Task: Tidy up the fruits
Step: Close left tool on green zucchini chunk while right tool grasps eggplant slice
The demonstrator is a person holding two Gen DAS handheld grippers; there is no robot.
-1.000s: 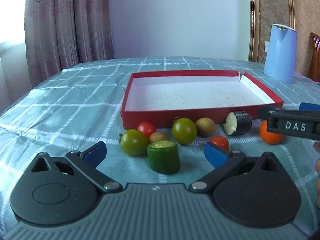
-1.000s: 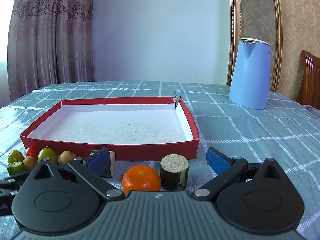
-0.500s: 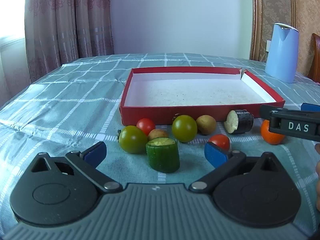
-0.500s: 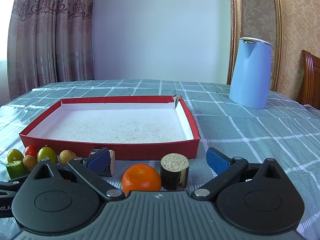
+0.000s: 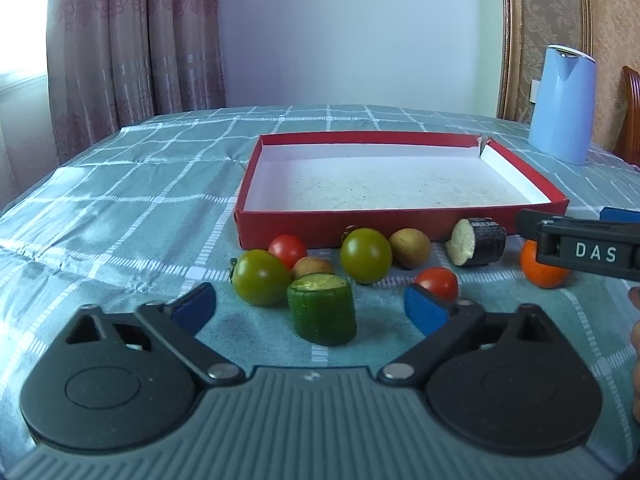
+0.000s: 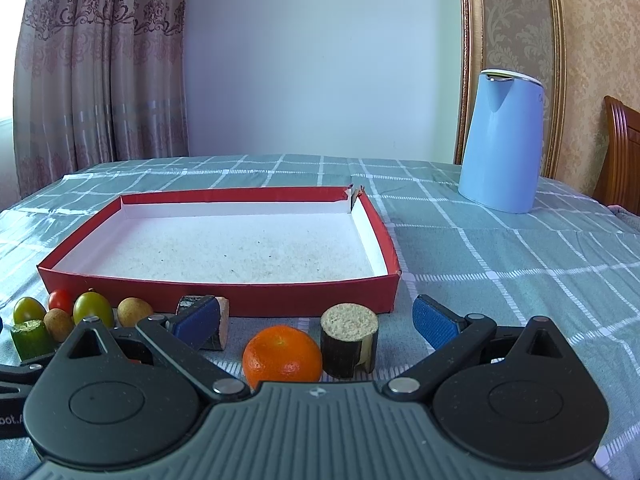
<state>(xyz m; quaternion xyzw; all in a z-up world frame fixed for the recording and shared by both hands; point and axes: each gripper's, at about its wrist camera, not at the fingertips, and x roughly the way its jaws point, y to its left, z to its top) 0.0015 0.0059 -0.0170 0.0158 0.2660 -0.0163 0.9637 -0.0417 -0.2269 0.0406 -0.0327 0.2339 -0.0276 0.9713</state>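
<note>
Nearest the left wrist camera, the left tongs [image 5: 310, 307] stand wide apart and hold nothing, with the cucumber chunk [image 5: 322, 308] upright on the tabletop [image 5: 132, 216] between the blue pads. Just past it, at about 11 o'clock, sit a green tomato [image 5: 261, 277], a small brown fruit [image 5: 312, 267] and a red cherry tomato [image 5: 287, 249]; at 12 o'clock a second green tomato [image 5: 365, 255]; at 1 o'clock another red tomato [image 5: 437, 283], a brown kiwi-like fruit [image 5: 409, 248] and an eggplant piece [image 5: 476, 241] lying on its side.

From the right wrist camera, the right tongs [image 6: 316, 322] are likewise spread and empty. The orange [image 6: 282, 357] lies between the pads, a little left of centre, with an upright eggplant stub [image 6: 349, 340] touching or just beside it at 1 o'clock.

Beyond all the produce, the red tray [image 6: 224, 300] is bare inside, so sorting looks barely begun. A blue kettle [image 6: 503, 142] stands well apart at 2 o'clock.

To do the pick well, I would centre one piece between the pads before closing. The orange is round and may roll, so squeeze across its widest part. Keep the stub out of the grip. Lift clear of the tray wall, then set down gently.
</note>
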